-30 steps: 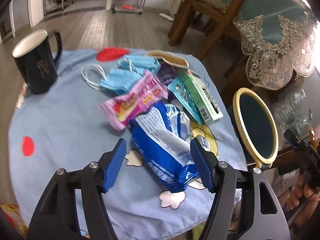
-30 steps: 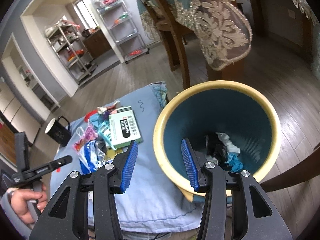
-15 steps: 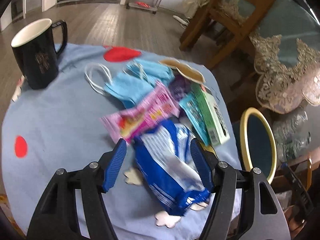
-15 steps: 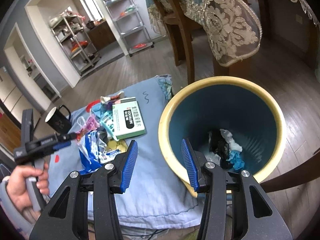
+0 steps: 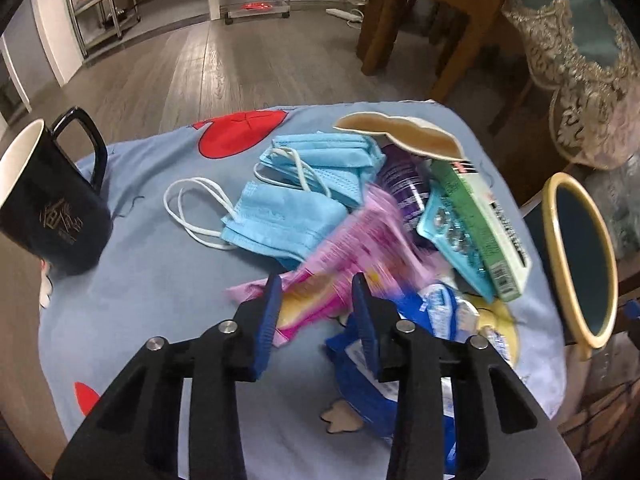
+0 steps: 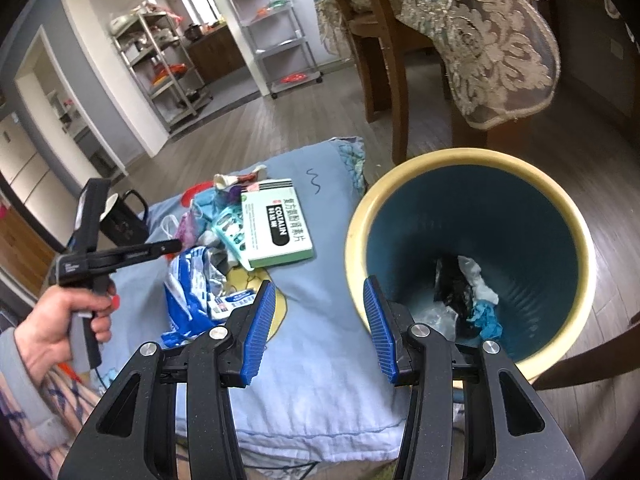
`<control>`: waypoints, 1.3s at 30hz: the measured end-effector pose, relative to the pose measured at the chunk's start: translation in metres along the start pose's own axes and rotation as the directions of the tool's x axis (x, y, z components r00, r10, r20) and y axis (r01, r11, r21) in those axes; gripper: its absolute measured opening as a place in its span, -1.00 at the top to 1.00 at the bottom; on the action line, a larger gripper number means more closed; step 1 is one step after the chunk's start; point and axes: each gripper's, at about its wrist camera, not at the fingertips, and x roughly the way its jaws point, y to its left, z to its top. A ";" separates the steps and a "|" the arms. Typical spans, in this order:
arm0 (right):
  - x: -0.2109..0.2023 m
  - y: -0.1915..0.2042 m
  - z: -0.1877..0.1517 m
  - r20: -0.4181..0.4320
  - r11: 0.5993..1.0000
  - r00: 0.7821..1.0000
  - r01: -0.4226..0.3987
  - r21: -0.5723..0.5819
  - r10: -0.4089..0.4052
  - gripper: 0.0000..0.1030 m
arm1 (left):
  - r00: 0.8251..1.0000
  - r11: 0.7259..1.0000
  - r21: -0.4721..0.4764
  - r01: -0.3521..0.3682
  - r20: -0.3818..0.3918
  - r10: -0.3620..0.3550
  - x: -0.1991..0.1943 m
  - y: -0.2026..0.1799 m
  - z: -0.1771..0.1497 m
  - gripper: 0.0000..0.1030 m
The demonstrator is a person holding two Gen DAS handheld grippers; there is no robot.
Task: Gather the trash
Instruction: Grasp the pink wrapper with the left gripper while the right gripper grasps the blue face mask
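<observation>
Trash lay heaped on the cloth-covered desk [image 5: 160, 280]; the left claw [image 5: 316, 300] was closing astride the pink wrapper [image 5: 352, 252], pads not visibly pressing yet. Right claw [image 6: 318, 320] waited half open and empty by the bin [image 6: 568, 208], probably kept near for drops.

Left wrist view: close above the blue cloth [image 5: 160, 280], angled steeply down at the trash pile, facing the shelves and chairs beyond. Right wrist view: farther back, from the bin [image 6: 472, 168] side, tilted down less. Shared: cloth, green box [image 5: 480, 224] [image 6: 276, 228], mug [image 5: 48, 208] [image 6: 120, 220], bin rim.
</observation>
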 end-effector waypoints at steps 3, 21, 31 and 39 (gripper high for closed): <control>0.005 0.006 0.001 -0.008 1.000 1.000 -0.002 -0.013 0.002 0.07 | 1.000 1.000 -0.027 0.001 0.011 -0.001 -0.011 0.006 0.002 0.32; 0.039 0.055 0.037 -0.061 0.986 0.995 -0.087 -0.143 0.079 0.07 | 0.989 0.987 0.139 0.081 -0.131 -0.062 0.024 0.011 0.003 0.43; 0.081 0.092 0.058 -0.122 0.964 0.986 -0.140 -0.224 0.115 0.07 | 0.986 0.991 0.095 0.093 -0.149 -0.079 0.008 0.037 -0.017 1.00; 0.127 0.167 0.081 -0.196 0.897 0.968 -0.221 -0.383 0.155 0.07 | 0.991 0.985 -0.147 0.093 -0.080 -0.106 -0.044 0.095 -0.026 0.96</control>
